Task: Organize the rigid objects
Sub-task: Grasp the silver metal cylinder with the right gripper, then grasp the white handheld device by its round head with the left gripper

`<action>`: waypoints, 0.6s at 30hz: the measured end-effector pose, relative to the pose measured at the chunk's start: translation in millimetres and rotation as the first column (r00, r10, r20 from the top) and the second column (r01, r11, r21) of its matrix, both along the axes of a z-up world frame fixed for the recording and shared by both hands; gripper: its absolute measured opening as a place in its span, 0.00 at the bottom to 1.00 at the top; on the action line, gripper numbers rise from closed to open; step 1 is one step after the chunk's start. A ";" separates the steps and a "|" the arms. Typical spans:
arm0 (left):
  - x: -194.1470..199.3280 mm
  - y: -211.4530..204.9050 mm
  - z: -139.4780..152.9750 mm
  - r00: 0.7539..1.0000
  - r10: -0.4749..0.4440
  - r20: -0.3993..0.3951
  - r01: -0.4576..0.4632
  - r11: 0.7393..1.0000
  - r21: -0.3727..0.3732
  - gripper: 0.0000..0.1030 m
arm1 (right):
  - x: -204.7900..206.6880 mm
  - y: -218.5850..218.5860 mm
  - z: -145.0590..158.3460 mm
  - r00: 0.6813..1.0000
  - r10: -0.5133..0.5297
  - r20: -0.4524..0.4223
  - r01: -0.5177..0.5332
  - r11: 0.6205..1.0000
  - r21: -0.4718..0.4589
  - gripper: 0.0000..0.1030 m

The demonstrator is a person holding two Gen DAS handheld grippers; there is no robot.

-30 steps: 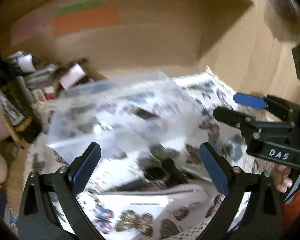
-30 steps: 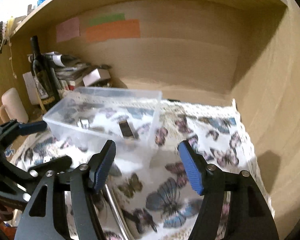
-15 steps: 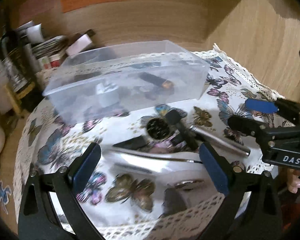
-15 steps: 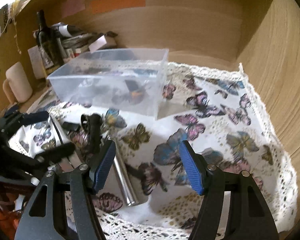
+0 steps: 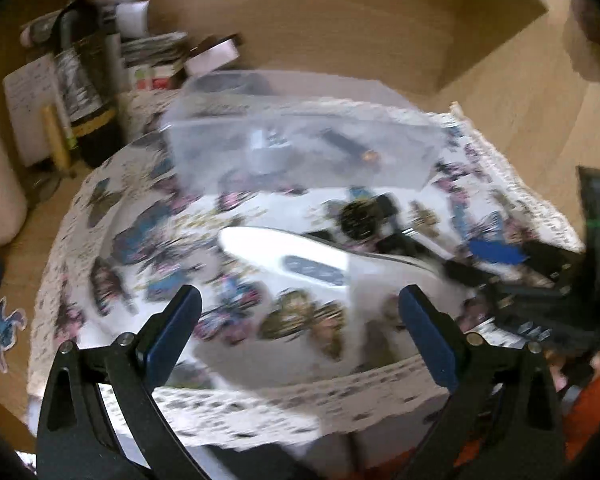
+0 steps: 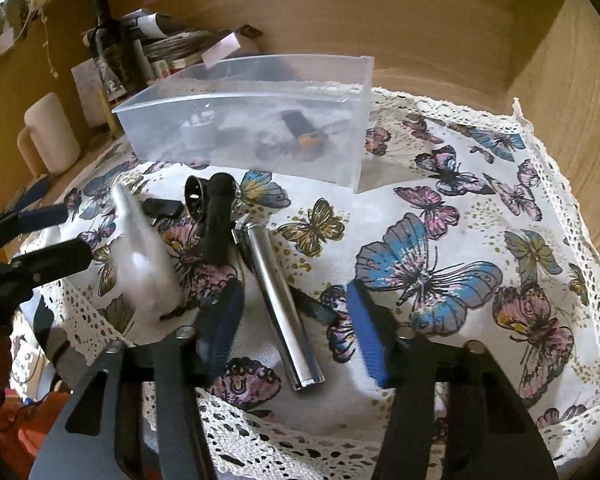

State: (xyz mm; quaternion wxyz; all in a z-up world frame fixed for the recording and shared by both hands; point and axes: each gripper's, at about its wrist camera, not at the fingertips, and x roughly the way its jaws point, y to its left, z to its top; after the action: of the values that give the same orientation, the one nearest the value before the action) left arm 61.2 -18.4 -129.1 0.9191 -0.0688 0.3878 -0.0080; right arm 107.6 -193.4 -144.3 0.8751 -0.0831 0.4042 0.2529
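Observation:
A clear plastic box [image 6: 252, 120] stands at the back of a butterfly-print cloth [image 6: 440, 248] and holds a few small dark items. In front of it lie a silver metal tube [image 6: 282, 304], a black handled tool [image 6: 216, 220], a small black flat piece [image 6: 162, 207] and a white tapered object [image 6: 144, 264]. My right gripper [image 6: 292, 328] is open, its fingers either side of the tube's near half. My left gripper [image 5: 300, 332] is open and empty above the cloth's front edge; the white object [image 5: 284, 256] and the box [image 5: 300, 148] lie beyond it, blurred.
A dark wine bottle [image 6: 112, 52], stacked papers and small boxes [image 6: 180, 46] and a cream mug [image 6: 50, 140] crowd the back left. Wooden walls [image 6: 560, 100] close in the back and right. The cloth's lace edge [image 6: 340, 448] hangs at the front.
Both grippers have pulled back and tilted down from the box towards the loose items at the front. The right gripper now straddles the silver tube. The left view is motion-blurred.

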 end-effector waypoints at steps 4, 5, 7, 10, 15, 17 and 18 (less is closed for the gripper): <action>18.6 -30.5 3.8 0.999 -0.053 0.009 0.053 0.999 -0.010 0.97 | 0.1 0.7 -3.2 1.000 0.000 -0.001 0.000 1.000 -0.005 0.25; 22.9 -36.0 2.1 0.998 -0.058 0.004 0.058 0.998 -0.005 0.97 | 0.7 0.1 -2.8 1.000 0.000 -0.002 0.000 1.000 -0.003 0.22; 31.3 -46.5 -4.4 0.999 -0.049 -0.011 0.049 0.998 0.028 0.97 | 1.4 -3.1 -2.3 1.000 -0.005 -0.004 0.005 1.000 0.003 0.15; 38.1 -51.4 -15.9 0.999 -0.023 -0.031 0.025 0.997 0.073 0.97 | 1.7 -9.7 -2.8 1.000 -0.017 -0.009 0.017 1.000 0.013 0.14; 31.1 -39.9 -20.2 1.000 0.005 -0.028 -0.003 0.996 0.085 0.97 | -0.8 -13.4 -2.1 1.000 -0.021 -0.009 0.022 1.000 0.022 0.14; 27.7 -30.5 -21.9 0.999 0.026 -0.044 -0.023 0.997 0.071 0.97 | -2.1 -11.7 -2.4 1.000 -0.013 -0.007 0.014 1.000 0.022 0.14; 26.9 -26.4 -21.9 0.998 0.036 -0.052 -0.033 0.998 0.057 0.97 | -2.7 -10.7 -2.8 1.000 -0.008 -0.006 0.009 1.000 0.023 0.14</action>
State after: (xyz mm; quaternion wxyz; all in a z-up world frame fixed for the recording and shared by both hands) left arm 88.1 -44.8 -151.0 0.9101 -0.0499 0.4109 0.0205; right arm 104.9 -204.1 -147.1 0.8758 -0.0704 0.4043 0.2541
